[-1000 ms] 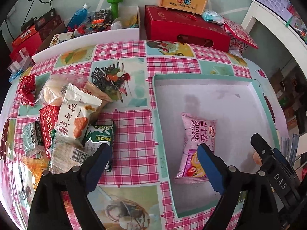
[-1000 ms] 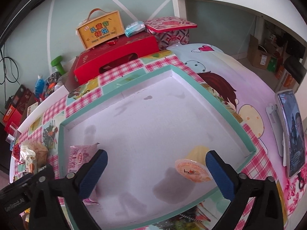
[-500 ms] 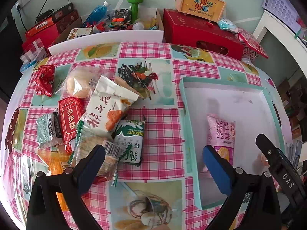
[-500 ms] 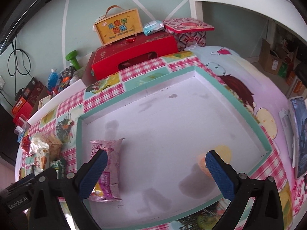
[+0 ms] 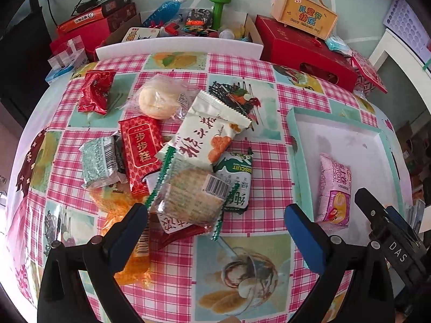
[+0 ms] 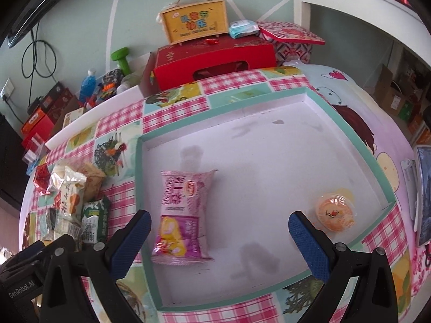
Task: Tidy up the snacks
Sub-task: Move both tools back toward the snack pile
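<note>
Snack pile [image 5: 175, 161] left of tray [image 5: 296, 145], wafer packet [image 5: 334, 188] and jelly cup [image 6: 335, 212] inside tray

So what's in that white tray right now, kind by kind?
Pink packet: 1
Jelly cup: 1
Total in the tray: 2
</note>
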A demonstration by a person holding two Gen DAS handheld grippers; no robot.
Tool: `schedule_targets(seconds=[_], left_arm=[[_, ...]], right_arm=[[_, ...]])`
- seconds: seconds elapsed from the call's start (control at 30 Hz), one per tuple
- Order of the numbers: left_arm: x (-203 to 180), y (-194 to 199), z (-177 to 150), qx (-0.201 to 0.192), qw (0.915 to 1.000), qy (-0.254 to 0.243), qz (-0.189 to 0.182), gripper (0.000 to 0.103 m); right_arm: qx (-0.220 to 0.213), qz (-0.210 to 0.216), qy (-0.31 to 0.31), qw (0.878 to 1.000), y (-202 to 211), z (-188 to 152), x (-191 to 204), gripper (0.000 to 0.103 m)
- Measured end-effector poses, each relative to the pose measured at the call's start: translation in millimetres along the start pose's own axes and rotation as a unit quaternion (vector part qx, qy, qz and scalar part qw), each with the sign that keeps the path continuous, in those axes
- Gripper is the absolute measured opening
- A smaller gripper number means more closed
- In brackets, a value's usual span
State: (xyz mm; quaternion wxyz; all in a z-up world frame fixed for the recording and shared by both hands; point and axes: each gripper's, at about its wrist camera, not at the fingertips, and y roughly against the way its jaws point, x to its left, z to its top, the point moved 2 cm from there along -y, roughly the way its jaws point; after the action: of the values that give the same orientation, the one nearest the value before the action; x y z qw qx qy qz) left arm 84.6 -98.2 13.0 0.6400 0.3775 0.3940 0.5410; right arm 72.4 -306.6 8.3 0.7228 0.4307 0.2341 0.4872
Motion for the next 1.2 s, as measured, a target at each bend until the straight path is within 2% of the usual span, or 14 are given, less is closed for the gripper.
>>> schedule_targets(seconds=[0.27, 0.67, 0.83, 0.97, 1.2], left_arm=[[40.6, 12.9, -2.2, -0.015, 0.9991, 0.040, 0.007, 0.101], [96.1, 10.6, -6.8, -0.005, 0.9934, 0.114, -0.008, 0.101], [117.4, 2.0, -11.2, 0.008, 0.9897, 0.143, 0.002, 0.101], [127.0, -8.1, -17.5, 0.026, 0.9859, 0.165, -0.004, 0.101], [126.5, -9.8, -28.0, 0.037, 0.9852, 0.166, -0.017, 0.101]], right_arm=[[-0.001, 0.015, 0.034, 0.999, 2.3, -8.0, 39.5, 0.103], [0.004, 0.033, 0.061, 0.998, -0.8, -19.0, 86.2, 0.103], [0.011, 0.040, 0.082, 0.996, -4.9, -26.2, 107.9, 0.103], [0.025, 0.050, 0.098, 0.994, -9.3, -34.6, 122.2, 0.103], [0.033, 0.055, 0.106, 0.992, -12.7, -41.3, 129.8, 0.103]])
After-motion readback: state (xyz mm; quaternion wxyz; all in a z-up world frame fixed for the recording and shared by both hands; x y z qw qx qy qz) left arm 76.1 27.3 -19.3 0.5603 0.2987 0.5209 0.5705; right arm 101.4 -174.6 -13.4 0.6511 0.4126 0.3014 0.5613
